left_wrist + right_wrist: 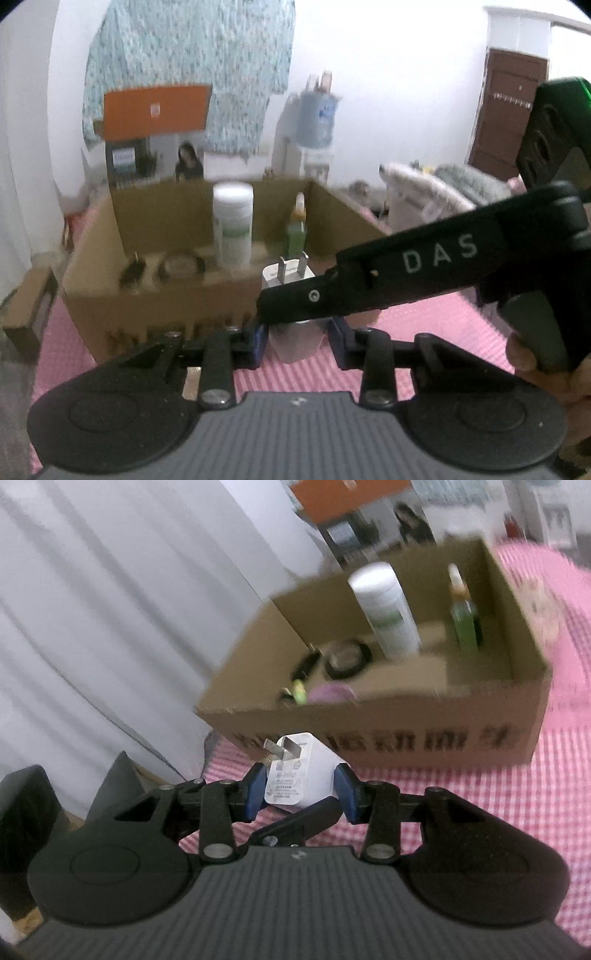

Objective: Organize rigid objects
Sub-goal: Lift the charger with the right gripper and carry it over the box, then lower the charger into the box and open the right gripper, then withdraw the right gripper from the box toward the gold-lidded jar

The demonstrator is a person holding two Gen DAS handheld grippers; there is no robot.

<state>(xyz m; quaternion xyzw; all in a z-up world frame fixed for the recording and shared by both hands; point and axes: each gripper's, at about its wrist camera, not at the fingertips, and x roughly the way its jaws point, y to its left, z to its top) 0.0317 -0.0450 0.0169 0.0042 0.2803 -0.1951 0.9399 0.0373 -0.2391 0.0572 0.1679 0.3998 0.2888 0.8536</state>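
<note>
My right gripper (pixel 300 788) has its two blue pads (pixel 255 788) pressed against the sides of a white plug-in charger (pixel 304 775), metal prongs pointing toward 11 o'clock and a printed label facing my camera. My left gripper (pixel 297 339) is also closed on that same charger (pixel 295 338); from its camera I see the white body pinched between its blue pads (pixel 258 343), with the two prongs sticking up at 12 o'clock. So both claws grip one charger, held above a pink checked cloth (pixel 498 805).

In the left view, the right gripper's black finger crosses from 3 o'clock toward centre, and a person's hand (pixel 546 369) wraps its handle at 4 o'clock.

Beyond the charger, toward 12 o'clock in the left view and 1 o'clock in the right, an open cardboard box (pixel 406 720) sits on the cloth, dark printed characters on its near wall. Inside it stand a white cylindrical bottle (pixel 388 609) and, to its right, a small green bottle (pixel 463 624). At 9 o'clock from the white bottle lie a black-rimmed round item (pixel 347 657) and a small black object (pixel 306 662); nearer the front wall are something lime green and something purple, both too blurred to name.

A grey curtain (pixel 110 627) fills 9 to 11 o'clock of the right view.
</note>
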